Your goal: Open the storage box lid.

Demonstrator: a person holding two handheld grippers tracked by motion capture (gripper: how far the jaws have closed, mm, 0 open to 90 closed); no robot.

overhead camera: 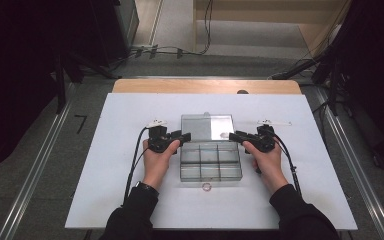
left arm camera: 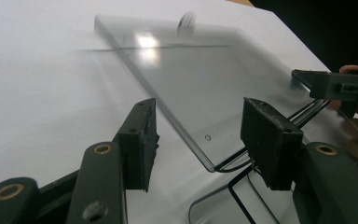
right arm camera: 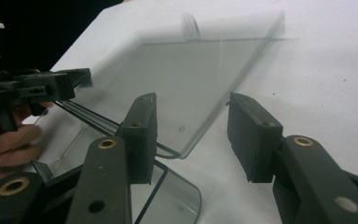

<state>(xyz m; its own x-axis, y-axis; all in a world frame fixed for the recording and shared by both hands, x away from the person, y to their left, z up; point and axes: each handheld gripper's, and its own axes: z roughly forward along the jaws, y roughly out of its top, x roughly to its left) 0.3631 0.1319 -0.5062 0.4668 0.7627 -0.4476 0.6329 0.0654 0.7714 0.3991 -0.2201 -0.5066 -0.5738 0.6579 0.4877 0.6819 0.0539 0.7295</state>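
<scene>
Clear plastic at centre stage: a compartment box (overhead camera: 211, 162) sits mid-board on the white tabletop (overhead camera: 120, 150), its lid (overhead camera: 207, 127) swung open and lying flat on the far side. Just off the box's near edge lies a small ring (overhead camera: 207, 187). The left gripper (overhead camera: 180, 137) comes in at the lid's left corner near the hinge, and in the left gripper view its jaws stand wide apart, straddling that corner of the lid (left arm camera: 200, 88) with nothing clamped between them. The right gripper (overhead camera: 236, 137) mirrors it on the opposite side; in the right gripper view its jaws gape either side of the lid's (right arm camera: 196, 79) right corner, also gripping nothing.
</scene>
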